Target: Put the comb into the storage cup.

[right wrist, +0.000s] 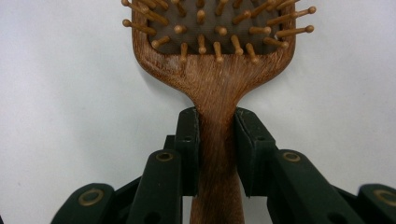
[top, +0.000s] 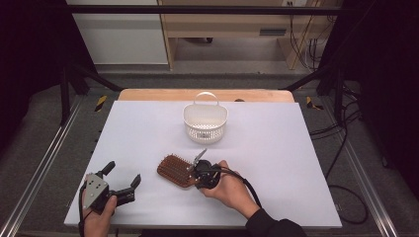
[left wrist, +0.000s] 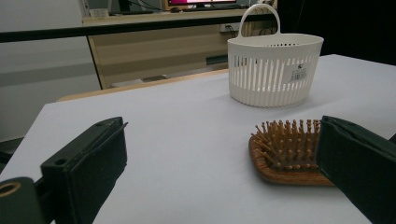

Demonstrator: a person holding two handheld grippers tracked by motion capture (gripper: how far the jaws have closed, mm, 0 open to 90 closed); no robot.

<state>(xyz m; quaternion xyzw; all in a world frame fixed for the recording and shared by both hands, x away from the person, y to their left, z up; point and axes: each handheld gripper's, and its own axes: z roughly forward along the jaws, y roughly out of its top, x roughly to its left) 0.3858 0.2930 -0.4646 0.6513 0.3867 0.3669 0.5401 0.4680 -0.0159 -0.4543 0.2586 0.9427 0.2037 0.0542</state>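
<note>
Clamping the hairbrush handle, right tool — left tool open; white basket well beyond.

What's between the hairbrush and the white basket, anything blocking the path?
Nothing visible. The wooden hairbrush lies on the white table with its handle between the right gripper fingers. Bare tabletop separates it from the white basket farther back. The left gripper sits off to the side, open.

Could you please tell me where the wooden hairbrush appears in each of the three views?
High view: hairbrush at lower centre, handle in the right gripper.
Left gripper view: lower right, partly behind a jaw.
Right gripper view: top centre, handle between the jaws.
Shared landmark: the white table under it.
</note>
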